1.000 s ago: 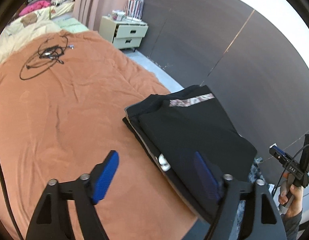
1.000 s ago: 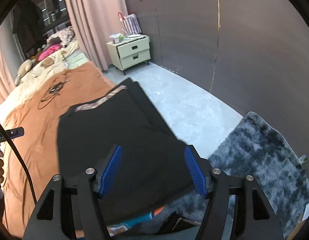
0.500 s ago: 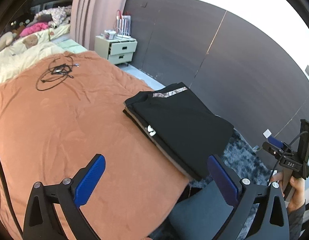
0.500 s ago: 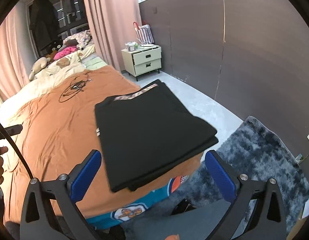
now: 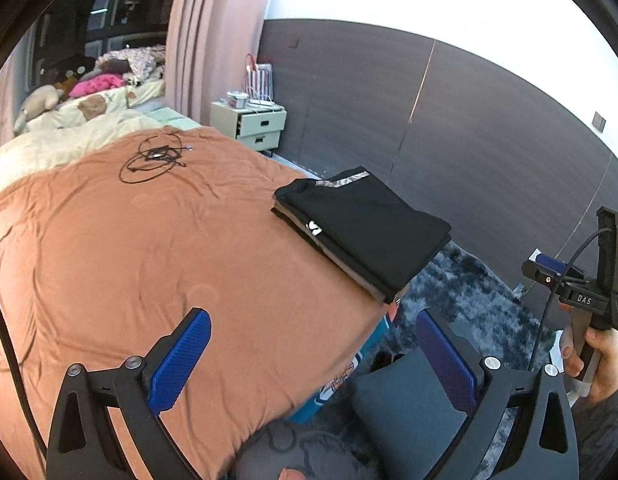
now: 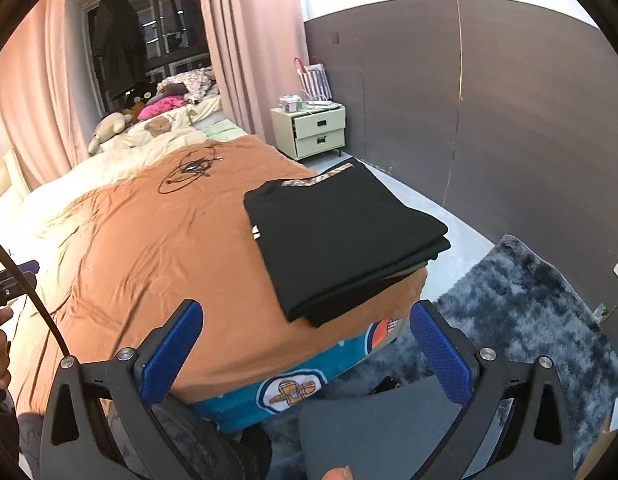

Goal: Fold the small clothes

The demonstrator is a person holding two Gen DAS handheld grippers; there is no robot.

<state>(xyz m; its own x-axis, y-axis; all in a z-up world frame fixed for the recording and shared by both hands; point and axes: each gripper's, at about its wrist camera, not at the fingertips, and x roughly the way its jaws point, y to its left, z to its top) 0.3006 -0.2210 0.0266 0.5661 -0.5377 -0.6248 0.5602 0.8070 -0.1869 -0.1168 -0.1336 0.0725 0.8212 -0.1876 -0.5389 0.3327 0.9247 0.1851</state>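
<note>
Your left tool [image 5: 313, 356] and right tool [image 6: 305, 344] both gape wide with nothing between the pads, jaws having just been opening. The folded black clothes [image 6: 341, 240] sit stacked at the bed's [image 6: 149, 248] near right corner, a tangled cable [image 6: 187, 170] lying far behind them.

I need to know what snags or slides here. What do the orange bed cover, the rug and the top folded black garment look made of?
Orange bed cover: soft matte woven fabric, creased.
Rug: long shaggy grey-blue pile, probably synthetic.
Black garment: smooth matte knit, likely cotton jersey.
</note>
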